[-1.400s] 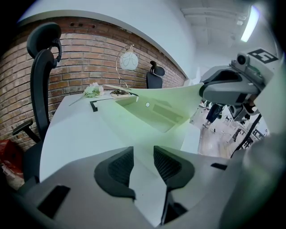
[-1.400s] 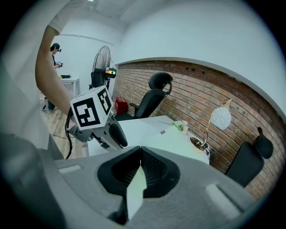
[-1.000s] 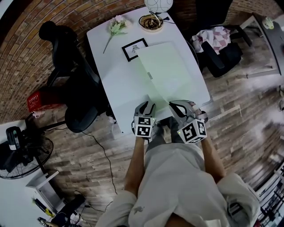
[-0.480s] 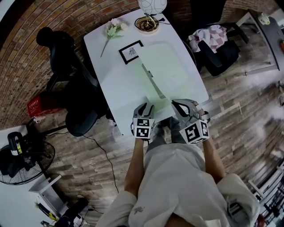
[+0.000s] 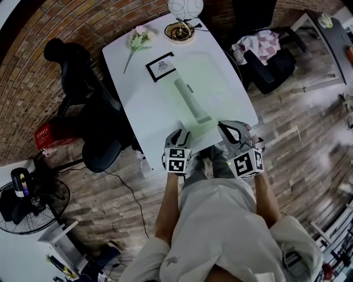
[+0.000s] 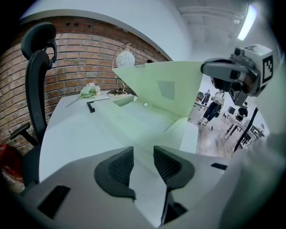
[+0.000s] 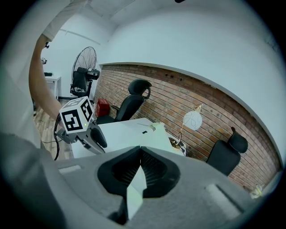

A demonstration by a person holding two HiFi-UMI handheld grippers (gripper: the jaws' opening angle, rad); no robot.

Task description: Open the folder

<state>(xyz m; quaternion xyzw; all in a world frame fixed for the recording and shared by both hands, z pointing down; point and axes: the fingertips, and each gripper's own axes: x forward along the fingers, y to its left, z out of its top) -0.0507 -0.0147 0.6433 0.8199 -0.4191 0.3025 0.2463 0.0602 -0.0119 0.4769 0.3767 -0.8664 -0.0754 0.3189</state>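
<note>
right gripper pinches the folder cover, left gripper open beside it

the right gripper (image 7: 140,154) has its jaws closed together on the thin edge of the pale green cover (image 7: 135,190), which runs out from between the pads. in the left gripper view the same gripper holds the cover (image 6: 163,89) by its near corner, tilted up off the lower sheet and open toward the left. the left gripper (image 6: 142,157) has its jaws apart with nothing clamped; the folder's lower sheet lies under and beyond them. in the head view both grippers sit at the near edge of the white bench (image 5: 138,104), the left gripper (image 5: 180,137) just beside the right gripper (image 5: 231,132). the folder (image 5: 204,82) lies on the right half of the bench, reaching from the grippers toward the far end. past it are a framed card (image 5: 161,66), a flower (image 5: 138,38) and a lamp (image 5: 185,6). a black chair (image 5: 77,60) stands left of the bench.
</note>
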